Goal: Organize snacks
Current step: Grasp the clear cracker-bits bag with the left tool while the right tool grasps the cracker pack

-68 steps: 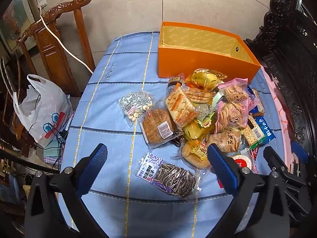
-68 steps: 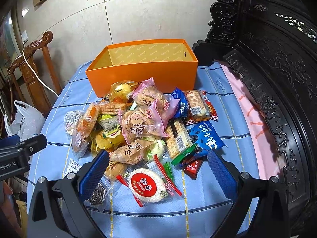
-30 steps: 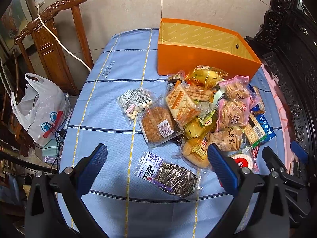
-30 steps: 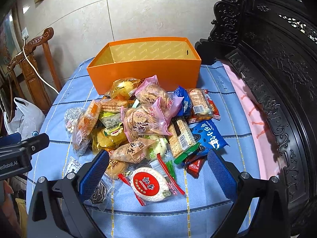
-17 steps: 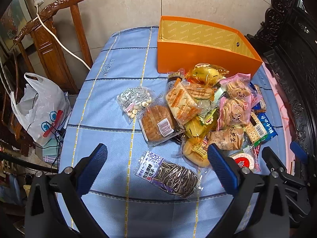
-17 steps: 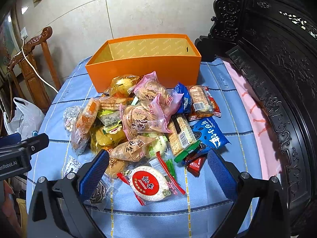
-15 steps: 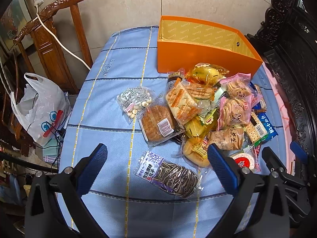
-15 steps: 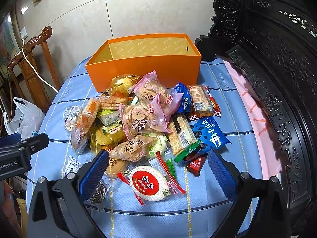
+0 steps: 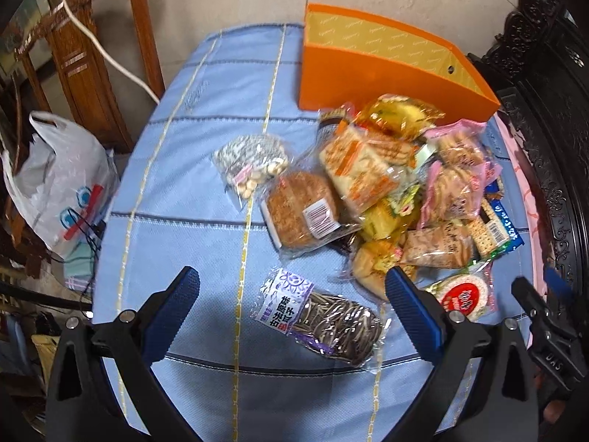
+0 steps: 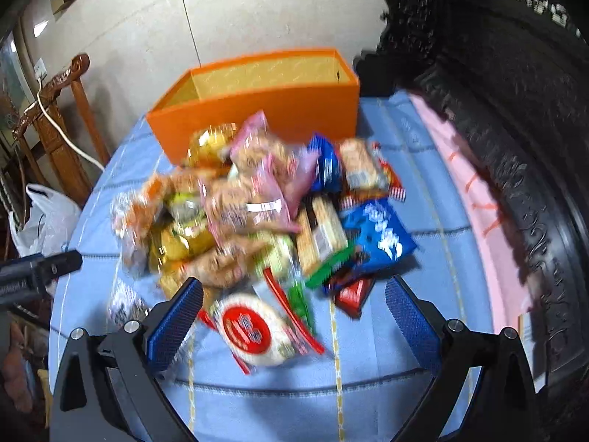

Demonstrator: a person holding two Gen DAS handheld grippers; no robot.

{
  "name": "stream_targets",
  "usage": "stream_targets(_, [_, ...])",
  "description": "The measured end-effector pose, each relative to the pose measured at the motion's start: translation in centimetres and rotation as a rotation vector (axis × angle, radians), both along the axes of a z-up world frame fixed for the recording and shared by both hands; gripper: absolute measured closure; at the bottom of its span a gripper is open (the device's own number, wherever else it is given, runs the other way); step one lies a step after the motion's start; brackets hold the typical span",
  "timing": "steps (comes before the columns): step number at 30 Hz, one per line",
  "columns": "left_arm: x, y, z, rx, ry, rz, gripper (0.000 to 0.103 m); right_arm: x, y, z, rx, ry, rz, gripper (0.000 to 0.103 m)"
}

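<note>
Orange box empty at table's far edge; both grippers spread, holding nothing; I'd take the near-edge seed pack first, squarely.

From my remote seat I read "DAS" moulded on the right gripper body (left wrist view only). The sunflower seed packet carried Chinese characters on its white label; other wrappers' print stayed illegible.

Home, prob. a living/dining rm. Carved wooden chair far left of the gripper, dark carved furniture right. Plastic bag on floor.
</note>
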State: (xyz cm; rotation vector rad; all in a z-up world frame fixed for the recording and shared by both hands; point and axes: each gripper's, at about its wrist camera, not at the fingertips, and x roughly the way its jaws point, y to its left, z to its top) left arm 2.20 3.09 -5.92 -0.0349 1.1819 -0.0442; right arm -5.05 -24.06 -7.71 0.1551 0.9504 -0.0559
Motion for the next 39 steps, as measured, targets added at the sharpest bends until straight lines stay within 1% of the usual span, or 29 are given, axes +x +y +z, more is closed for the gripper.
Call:
stream_targets(3, [0.4, 0.5, -1.7, -0.005, 0.023, 0.0, 0.004, -0.4, -0.4, -1.4, 0.009, 0.01, 0.021, 0.004])
stream_targets(7, [1.9, 0.2, -3.8, 0.015, 0.073, -0.019, 0.004, -0.1, -0.8, -2.7, 0.005, 0.042, 0.043, 0.004])
stream_targets(9, [2.9, 0.0, -3.9, 0.014, 0.075, -0.006, 0.004, 0.3, -1.1, -3.1, -0.002, 0.054, 0.043, 0.004])
stream_targets(12, [4.9, -0.4, -2.8, -0.054, 0.053, 0.02, 0.004, 1.0, -1.6, -3.4, 0.015, 0.067, 0.042, 0.004])
stream_targets(14, [6.2, -1.2, -2.4, -0.077, 0.053, 0.015, 0.004, 1.7, -1.8, -3.6, 0.028, 0.072, 0.04, 0.004])
stream_targets(17, [8.5, -2.9, -2.7, -0.075, 0.068, 0.0, 0.004, 2.8, -1.9, -3.9, 0.052, 0.082, 0.053, 0.004])
stream_targets(19, [10.0, -4.1, -3.5, -0.075, 0.083, -0.014, 0.004, 3.7, -1.9, -4.0, 0.052, 0.083, 0.063, 0.004])
stream_targets(21, [11.4, -5.1, -4.9, -0.054, 0.128, -0.012, 0.004, 4.4, -2.0, -4.1, 0.057, 0.086, 0.077, 0.004])
stream_targets(22, [11.8, -5.4, -5.5, -0.063, 0.147, -0.012, 0.008, 4.6, -2.2, -4.2, 0.066, 0.089, 0.08, 0.004])
stream_targets(24, [12.4, -5.4, -6.8, -0.076, 0.182, -0.001, 0.031, 5.1, -2.8, -4.4, 0.095, 0.105, 0.073, 0.004])
stream_targets(25, [12.5, -5.0, -6.6, -0.073, 0.155, 0.024, 0.05, 5.4, -3.1, -4.6, 0.115, 0.116, 0.068, 0.004])
stream_targets(26, [12.6, -4.7, -6.4, -0.073, 0.136, 0.035, 0.055, 5.6, -3.5, -4.7, 0.139, 0.127, 0.063, 0.004])
stream_targets(27, [12.8, -4.2, -6.2, -0.095, 0.142, 0.032, 0.056, 5.8, -4.0, -5.0, 0.17, 0.139, 0.054, 0.004])
stream_targets(28, [12.8, -3.4, -6.1, -0.146, 0.154, 0.041, 0.056, 5.9, -4.3, -5.1, 0.191, 0.146, 0.049, 0.004])
stream_targets(29, [12.6, -2.4, -5.7, -0.214, 0.152, 0.059, 0.056, 5.9, -4.6, -5.1, 0.2, 0.148, 0.046, 0.004])
stream_targets(30, [12.4, -1.9, -5.3, -0.232, 0.14, 0.06, 0.056, 6.0, -5.1, -5.1, 0.208, 0.145, 0.038, 0.004])
stream_targets(32, [11.6, -1.0, -4.3, -0.246, 0.113, 0.05, 0.056, 6.1, -5.8, -5.0, 0.209, 0.145, 0.02, 0.004])
stream_targets(35, [10.0, 0.6, -3.0, -0.292, 0.094, 0.049, 0.056, 6.1, -7.5, -4.8, 0.196, 0.145, -0.02, 0.004])
stream_targets(37, [9.0, 1.1, -2.3, -0.278, 0.074, 0.036, 0.056, 6.2, -8.2, -5.1, 0.148, 0.171, -0.027, 0.004])
stream_targets(39, [8.2, 1.4, -1.8, -0.296, 0.062, 0.03, 0.056, 6.1, -8.4, -5.4, 0.122, 0.192, -0.012, 0.004])
